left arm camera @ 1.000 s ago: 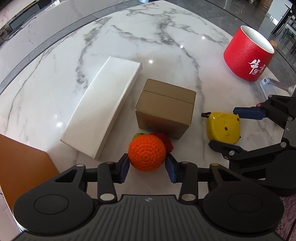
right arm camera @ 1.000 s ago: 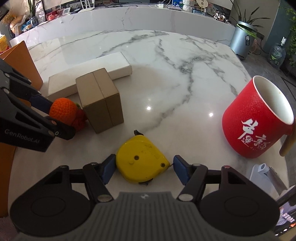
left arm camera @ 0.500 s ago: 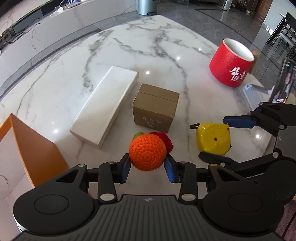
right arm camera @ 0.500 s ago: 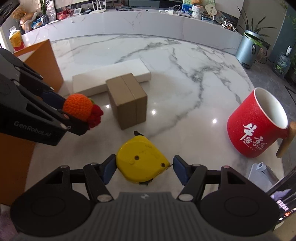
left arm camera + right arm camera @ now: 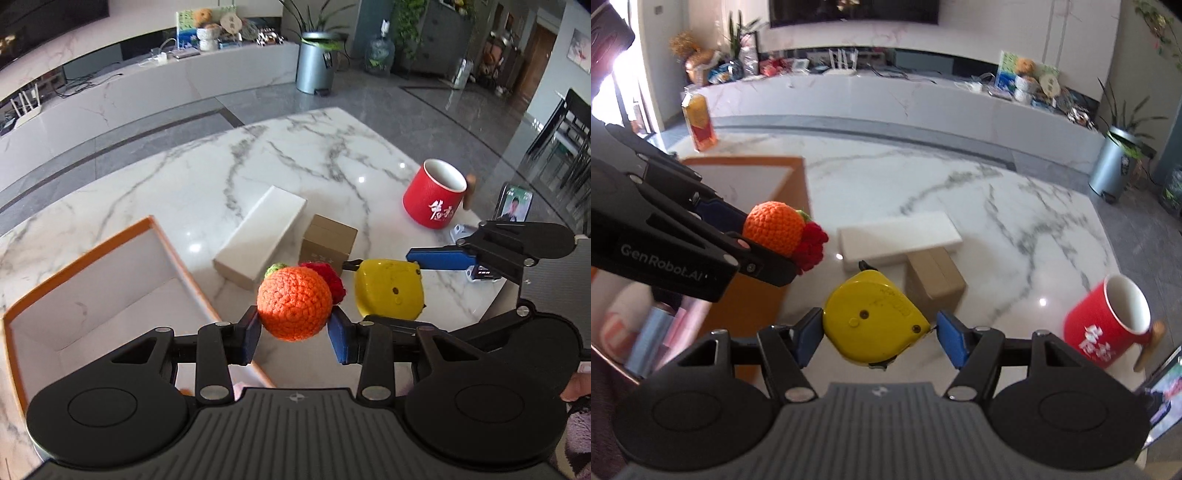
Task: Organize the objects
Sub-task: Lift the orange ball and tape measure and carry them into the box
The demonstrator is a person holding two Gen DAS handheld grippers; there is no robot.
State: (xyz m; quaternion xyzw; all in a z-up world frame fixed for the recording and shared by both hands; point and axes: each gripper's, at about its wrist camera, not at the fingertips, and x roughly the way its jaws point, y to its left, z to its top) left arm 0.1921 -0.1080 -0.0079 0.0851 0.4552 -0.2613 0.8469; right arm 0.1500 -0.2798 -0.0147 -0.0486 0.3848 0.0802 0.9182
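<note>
My left gripper (image 5: 293, 332) is shut on an orange crocheted fruit (image 5: 293, 302) with red and green bits, held high above the marble table (image 5: 295, 155). The fruit also shows in the right wrist view (image 5: 774, 227). My right gripper (image 5: 879, 334) is shut on a yellow tape measure (image 5: 873, 319), lifted off the table; the tape measure shows in the left wrist view (image 5: 388, 290) too. An open orange-rimmed box (image 5: 99, 280) with a white inside sits below and left of the fruit.
A long white box (image 5: 260, 236) and a small brown cardboard box (image 5: 328, 240) lie mid-table. A red mug (image 5: 434, 199) with a wooden handle stands at the right, a phone (image 5: 513, 203) beyond it. A juice bottle (image 5: 700, 122) stands far left.
Both grippers have risen well above the table with their objects. The orange-rimmed box has come into full view under the left gripper.
</note>
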